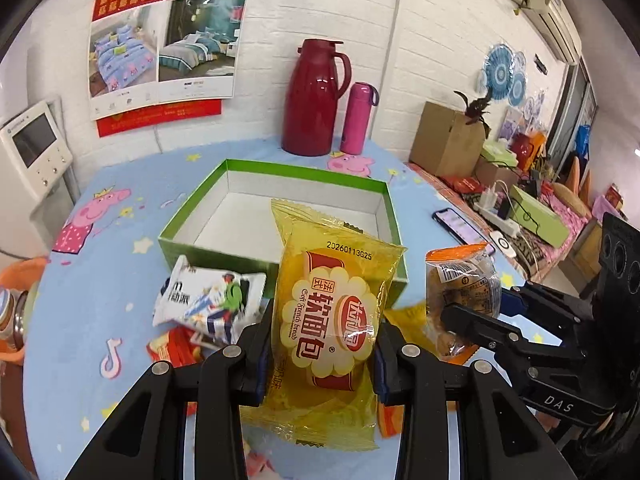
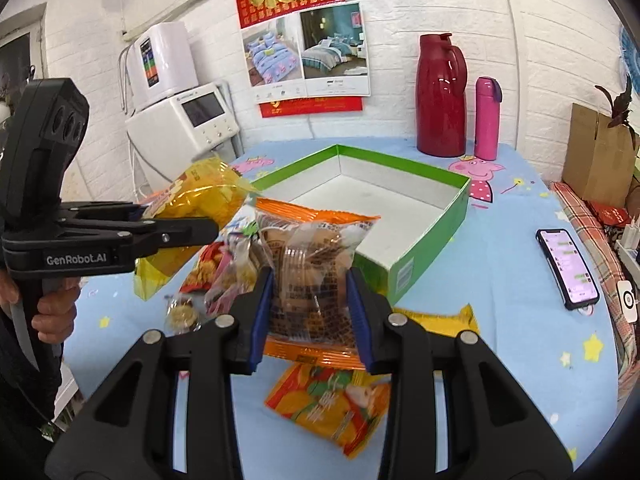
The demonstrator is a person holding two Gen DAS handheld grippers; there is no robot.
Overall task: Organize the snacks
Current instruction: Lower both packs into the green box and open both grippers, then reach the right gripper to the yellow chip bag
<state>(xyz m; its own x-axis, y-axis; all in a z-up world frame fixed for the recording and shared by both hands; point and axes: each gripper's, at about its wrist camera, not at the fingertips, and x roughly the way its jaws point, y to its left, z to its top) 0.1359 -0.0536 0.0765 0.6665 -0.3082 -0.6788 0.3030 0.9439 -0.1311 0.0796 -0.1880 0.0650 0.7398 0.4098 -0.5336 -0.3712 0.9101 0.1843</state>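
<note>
Box [image 1: 280, 216] open and empty just ahead of both grippers, long axis running away; left gripper [image 1: 320, 354] clamped on yellow bread pack [image 1: 332, 320], right gripper [image 2: 310, 316] clamped on orange-edged cake pack [image 2: 310, 264], left pack seemingly nearer the rim

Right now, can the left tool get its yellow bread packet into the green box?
Probably yes. The left tool is shut on the yellow bread packet, held just in front of the green box, which is open and empty. Nothing stands between them; the right tool with its orange packet sits off to the side.
</note>
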